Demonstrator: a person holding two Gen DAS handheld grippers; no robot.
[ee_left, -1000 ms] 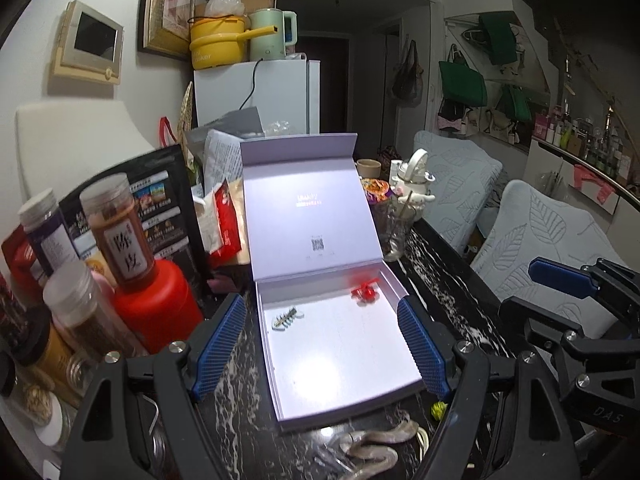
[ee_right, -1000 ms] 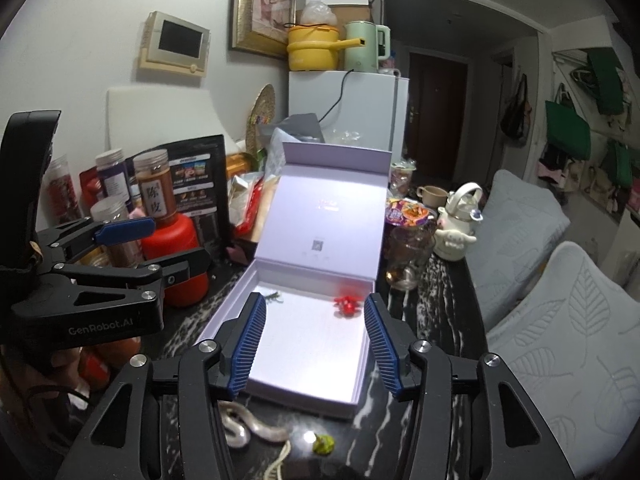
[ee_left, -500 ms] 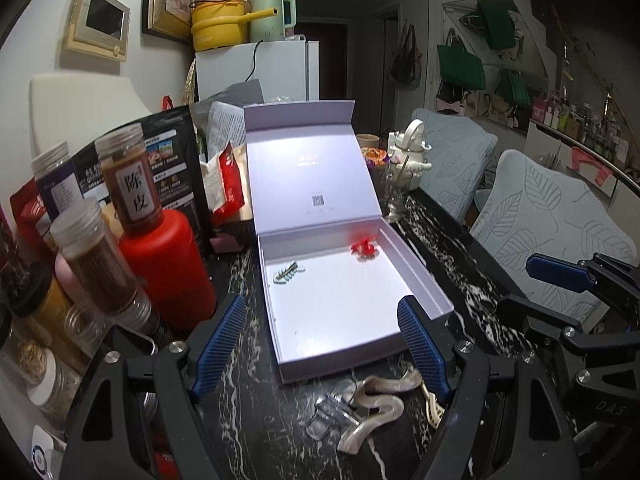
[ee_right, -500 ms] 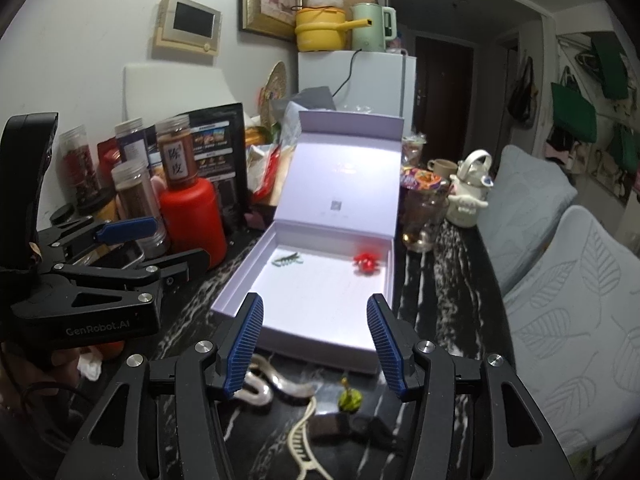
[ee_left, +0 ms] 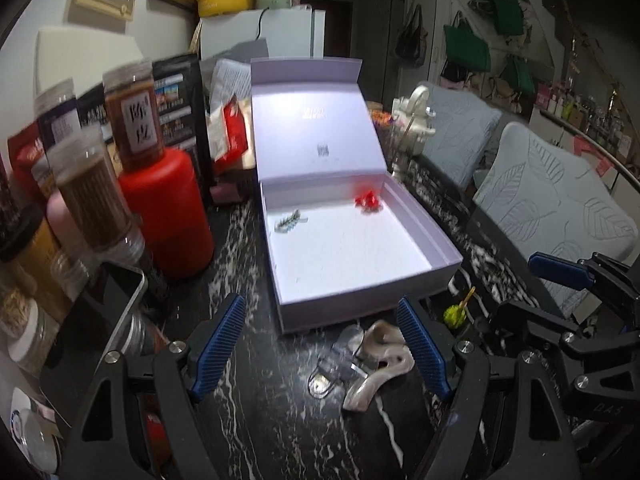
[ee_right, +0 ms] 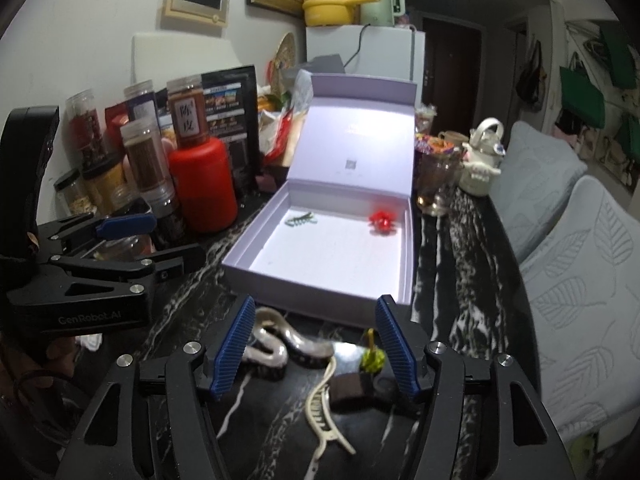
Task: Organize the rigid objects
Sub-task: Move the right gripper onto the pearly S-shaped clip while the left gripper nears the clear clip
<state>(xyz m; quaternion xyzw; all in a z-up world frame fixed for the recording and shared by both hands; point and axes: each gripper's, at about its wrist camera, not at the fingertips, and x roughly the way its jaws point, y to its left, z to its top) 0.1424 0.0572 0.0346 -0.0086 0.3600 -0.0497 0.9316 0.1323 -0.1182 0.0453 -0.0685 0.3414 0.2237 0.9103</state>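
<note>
An open lilac box (ee_left: 446,264) (ee_right: 240,256) lies on the black marble table with its lid up. Inside are a green hair clip (ee_left: 290,222) (ee_right: 300,220) and a red hair clip (ee_left: 368,202) (ee_right: 382,222). In front of the box lie a wavy pearl clip (ee_left: 382,364) (ee_right: 280,340), a clear clip (ee_left: 336,364), a yellow-green clip (ee_left: 456,312) (ee_right: 372,356), a cream claw clip (ee_right: 324,416) and a brown clip (ee_right: 350,390). My left gripper (ee_left: 320,348) is open above the pearl clip. My right gripper (ee_right: 316,344) is open over the loose clips.
Spice jars (ee_left: 86,196) and a red canister (ee_left: 168,216) (ee_right: 202,188) crowd the table's left side, with a phone (ee_left: 100,316) beside them. A glass (ee_right: 434,184) and a white teapot (ee_right: 482,160) stand right of the box. Cushioned chairs (ee_right: 580,272) line the right edge.
Both grippers have pulled back from the box, toward the near table edge. The loose clips in front of the box have come into fuller view. Both stay open.
</note>
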